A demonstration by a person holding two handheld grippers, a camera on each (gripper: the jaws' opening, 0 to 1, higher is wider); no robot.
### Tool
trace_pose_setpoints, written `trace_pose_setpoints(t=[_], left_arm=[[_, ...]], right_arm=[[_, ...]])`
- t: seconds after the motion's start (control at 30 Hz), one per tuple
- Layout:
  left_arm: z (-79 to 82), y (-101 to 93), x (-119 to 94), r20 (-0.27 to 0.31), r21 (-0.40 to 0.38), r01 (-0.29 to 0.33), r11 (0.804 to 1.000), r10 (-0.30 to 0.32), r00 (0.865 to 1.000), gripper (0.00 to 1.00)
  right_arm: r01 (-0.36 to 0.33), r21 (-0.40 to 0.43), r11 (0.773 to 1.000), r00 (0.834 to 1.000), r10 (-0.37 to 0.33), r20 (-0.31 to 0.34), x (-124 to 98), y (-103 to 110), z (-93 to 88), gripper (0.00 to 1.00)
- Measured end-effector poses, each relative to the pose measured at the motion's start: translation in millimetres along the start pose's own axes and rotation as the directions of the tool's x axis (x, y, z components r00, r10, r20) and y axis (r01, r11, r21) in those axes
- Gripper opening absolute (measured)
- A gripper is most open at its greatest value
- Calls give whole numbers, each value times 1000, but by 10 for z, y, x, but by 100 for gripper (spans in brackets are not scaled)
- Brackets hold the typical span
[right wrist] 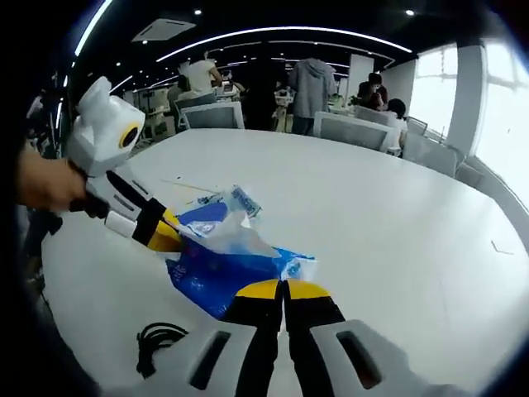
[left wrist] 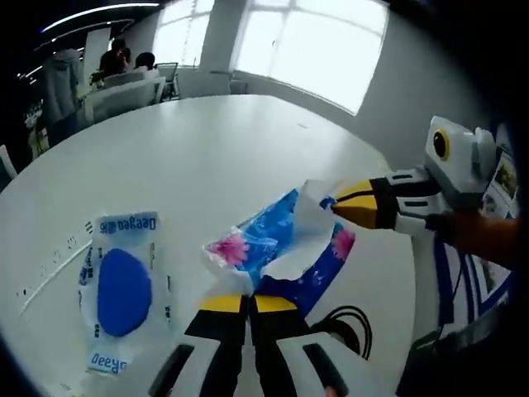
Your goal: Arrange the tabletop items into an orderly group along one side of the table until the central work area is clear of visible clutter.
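- The biggest risk, as I judge it: both my grippers are clamped on the same blue tissue pack (left wrist: 281, 248), my left gripper (left wrist: 245, 304) on its near end and my right gripper (right wrist: 283, 289) on the other end, fingers pressed together on the soft wrapper. If my hands pull apart, the thin plastic could stretch or tear.
- The loose white flap could slip from my right fingers (left wrist: 357, 203), dropping that end.
- Dragging it low might catch the black cable (right wrist: 157, 339), coiled at 7 o'clock in the right gripper view.
- The wet-wipe pack (left wrist: 124, 289) lies flat, well apart, at 8 o'clock in the left gripper view.
- The tabletop (left wrist: 231, 157) is white, smooth and rounded, so packs will slide easily.
- Around it: an office with bright windows (left wrist: 306, 41), grey chairs (right wrist: 355, 131), people (right wrist: 310, 83) standing and seated beyond.
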State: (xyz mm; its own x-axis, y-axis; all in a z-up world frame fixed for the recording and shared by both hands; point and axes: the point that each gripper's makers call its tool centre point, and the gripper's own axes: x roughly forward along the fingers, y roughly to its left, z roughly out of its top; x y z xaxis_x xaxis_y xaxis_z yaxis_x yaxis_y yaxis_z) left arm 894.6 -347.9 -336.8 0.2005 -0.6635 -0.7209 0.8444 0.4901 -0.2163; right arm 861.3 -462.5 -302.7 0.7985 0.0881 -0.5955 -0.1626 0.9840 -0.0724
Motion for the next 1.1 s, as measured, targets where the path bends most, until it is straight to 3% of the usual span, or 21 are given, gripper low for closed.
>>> trace_pose_setpoints(t=[0.33,0.43,0.87,1.1], left_arm=[[24,-81,167,12,-51,-14,999,14,1000,0],[-25,-167,212,-9,-40,24,999,-24,1000,0],[24,-139,497,8,-53,34,998,-33,999,0],[38,-75,619,2,-58,30,998,-30,1000,0]], right_arm=[[-18,-36,999,1000,17,-4,126,-181,-64,0],[-10,-38,999,1000,9,-12,200,-267,-132,0],[19,-56,998,1000,-20,-8,348,-481,-295,0],[21,-64,998,1000,-22,-16,453,-484,-363,0]])
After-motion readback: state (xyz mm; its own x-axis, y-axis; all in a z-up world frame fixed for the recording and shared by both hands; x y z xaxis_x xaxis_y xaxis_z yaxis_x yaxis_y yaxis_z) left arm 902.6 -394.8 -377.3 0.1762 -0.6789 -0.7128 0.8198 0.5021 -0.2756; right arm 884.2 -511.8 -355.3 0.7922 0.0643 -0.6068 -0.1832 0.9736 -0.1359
